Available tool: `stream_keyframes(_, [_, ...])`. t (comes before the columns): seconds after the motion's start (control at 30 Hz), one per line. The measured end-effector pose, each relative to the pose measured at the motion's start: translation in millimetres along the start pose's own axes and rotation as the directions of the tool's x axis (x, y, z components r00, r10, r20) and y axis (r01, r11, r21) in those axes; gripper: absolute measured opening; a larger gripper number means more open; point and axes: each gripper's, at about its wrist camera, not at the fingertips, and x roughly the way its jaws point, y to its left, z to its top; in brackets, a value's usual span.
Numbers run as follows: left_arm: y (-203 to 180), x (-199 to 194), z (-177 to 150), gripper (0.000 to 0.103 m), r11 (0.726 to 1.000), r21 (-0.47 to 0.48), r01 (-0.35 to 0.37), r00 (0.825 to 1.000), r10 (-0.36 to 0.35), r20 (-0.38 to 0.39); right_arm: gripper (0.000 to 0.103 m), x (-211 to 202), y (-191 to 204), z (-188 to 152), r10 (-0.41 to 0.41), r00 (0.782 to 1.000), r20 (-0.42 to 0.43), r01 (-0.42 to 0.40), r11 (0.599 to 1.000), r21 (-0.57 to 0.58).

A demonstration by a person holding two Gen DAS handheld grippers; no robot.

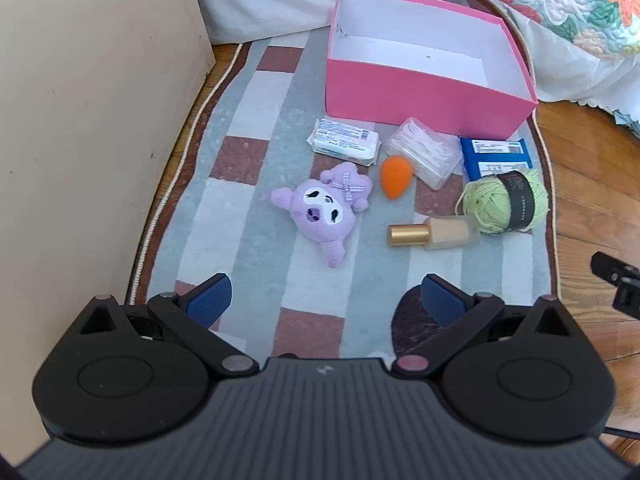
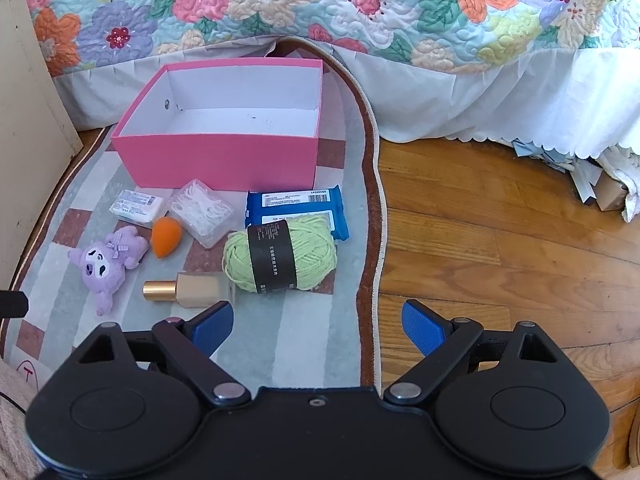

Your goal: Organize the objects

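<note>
On the checked rug (image 1: 256, 184), both the left gripper (image 1: 326, 296) and right gripper (image 2: 318, 322) hover spread wide, holding nothing; the plush toy (image 1: 320, 208), yarn ball (image 2: 280, 254) and foundation bottle (image 2: 188, 290) lie before the pink box (image 2: 216, 158).

Blue wipes pack (image 2: 296, 210): barcode label, code approx "LX320054". Red circled "T" on white paper (image 2: 30, 372). Yarn band (image 2: 272, 256) & tissue pack (image 2: 138, 206) print too small.

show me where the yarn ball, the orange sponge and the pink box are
yarn ball (image 2: 312, 248), right wrist view, green wool beside its black label
orange sponge (image 1: 395, 176), left wrist view, its rounded middle
pink box (image 2: 216, 158), right wrist view, front outer wall
</note>
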Motion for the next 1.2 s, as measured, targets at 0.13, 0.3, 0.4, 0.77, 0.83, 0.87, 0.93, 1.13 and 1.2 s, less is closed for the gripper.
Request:
stream_keyframes(0.13, [-5.8, 2.6, -0.9, 0.103, 1.0, 0.016, -0.004, 1.0, 0.004, -0.007, 0.094, 1.0, -0.3, -0.2, 0.001, 1.0, -0.006, -0.001, 1.0, -0.003])
stream_keyframes(0.3, [-8.1, 5.5, -3.6, 0.103, 1.0, 0.01, -0.003, 1.0, 0.003, -0.016, 0.094, 0.9, -0.9, -0.2, 0.002, 1.0, -0.007, -0.002, 1.0, -0.002])
stream_keyframes(0.4, [-8.2, 9.3, -8.0, 0.103, 1.0, 0.006, -0.004, 1.0, 0.004, -0.027, 0.094, 1.5, -1.9, -0.6, 0.004, 1.0, -0.009, -0.004, 1.0, -0.001])
stream_keyframes(0.77, [-3.0, 8.8, -9.5, 0.103, 1.0, -0.015, -0.012, 1.0, 0.012, -0.011, 0.094, 3.8, -1.8, -0.8, 0.0, 1.0, -0.021, 0.0, 1.0, -0.01])
stream_keyframes(0.83, [-3.1, 9.5, -10.7, 0.103, 1.0, -0.018, -0.009, 1.0, 0.008, -0.011, 0.094, 4.1, -1.2, -0.8, -0.001, 1.0, -0.023, 0.001, 1.0, -0.012])
stream_keyframes(0.87, [-3.4, 10.4, -11.3, 0.103, 1.0, -0.016, -0.007, 1.0, 0.006, -0.013, 0.094, 4.1, -1.0, -1.0, -0.002, 1.0, -0.024, 0.001, 1.0, -0.013])
stream_keyframes(0.93, [-4.3, 12.5, -12.9, 0.103, 1.0, -0.007, -0.008, 1.0, 0.008, -0.012, 0.094, 4.5, -0.7, -1.3, -0.002, 1.0, -0.026, 0.002, 1.0, -0.015])
stream_keyframes(1.13, [-11.8, 11.4, -17.0, 0.103, 0.997, 0.053, -0.053, 0.998, 0.052, 0.023, 0.094, 6.0, 0.1, -2.4, -0.003, 0.999, -0.032, 0.002, 1.0, -0.021])
stream_keyframes(1.2, [-11.6, 11.7, -17.1, 0.103, 0.998, 0.048, -0.044, 0.999, 0.043, 0.021, 0.094, 6.0, 0.2, -2.9, -0.001, 0.999, -0.033, 0.0, 1.0, -0.024])
